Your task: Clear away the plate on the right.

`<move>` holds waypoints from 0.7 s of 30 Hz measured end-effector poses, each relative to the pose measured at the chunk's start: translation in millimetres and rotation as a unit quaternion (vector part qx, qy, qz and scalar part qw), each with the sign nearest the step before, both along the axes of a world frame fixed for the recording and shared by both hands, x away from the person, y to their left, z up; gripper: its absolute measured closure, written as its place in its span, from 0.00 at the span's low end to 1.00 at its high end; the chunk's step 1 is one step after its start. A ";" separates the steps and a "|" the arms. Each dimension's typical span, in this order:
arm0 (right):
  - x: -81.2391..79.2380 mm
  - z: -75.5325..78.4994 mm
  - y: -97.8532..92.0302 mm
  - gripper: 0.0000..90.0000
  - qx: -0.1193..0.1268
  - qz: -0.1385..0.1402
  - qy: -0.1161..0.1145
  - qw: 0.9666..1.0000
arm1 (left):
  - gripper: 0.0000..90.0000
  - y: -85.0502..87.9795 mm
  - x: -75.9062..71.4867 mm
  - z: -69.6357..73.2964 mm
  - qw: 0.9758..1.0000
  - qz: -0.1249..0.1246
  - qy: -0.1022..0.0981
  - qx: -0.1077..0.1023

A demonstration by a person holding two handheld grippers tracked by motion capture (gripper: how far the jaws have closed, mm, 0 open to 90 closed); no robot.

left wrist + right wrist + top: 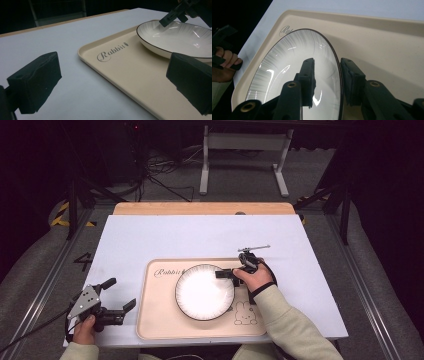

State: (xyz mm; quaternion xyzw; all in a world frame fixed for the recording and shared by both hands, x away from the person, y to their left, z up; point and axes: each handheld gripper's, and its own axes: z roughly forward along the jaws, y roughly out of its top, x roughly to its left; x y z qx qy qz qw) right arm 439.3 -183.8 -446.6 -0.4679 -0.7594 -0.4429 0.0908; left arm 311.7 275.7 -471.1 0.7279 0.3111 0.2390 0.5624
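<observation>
Plate (204, 292) on beige tray (155, 320), white tabletop (200, 235), dark room; both grippers open.

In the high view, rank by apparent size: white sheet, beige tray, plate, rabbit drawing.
1. white sheet
2. beige tray
3. plate
4. rabbit drawing
Each is clearly smaller than the one before.

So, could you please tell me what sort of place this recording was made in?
Probably a lab or workshop set up for recording: a white-topped table on a metal frame, loose cables on a grey floor, and a staged plate on a tray.
</observation>
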 end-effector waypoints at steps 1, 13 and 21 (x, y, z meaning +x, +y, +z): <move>0.0 -0.3 0.3 0.70 -0.002 0.000 0.000 1.000 | 0.00 0.0 0.0 0.0 1.000 0.000 0.000 0.000; 0.1 0.2 -0.1 0.63 0.002 -0.010 -0.001 1.000 | 0.00 0.0 0.1 0.1 1.000 0.000 -0.001 0.002; -0.3 12.1 -7.0 0.50 0.006 -0.015 -0.060 0.998 | 0.00 0.2 0.6 0.1 1.000 -0.001 0.000 0.002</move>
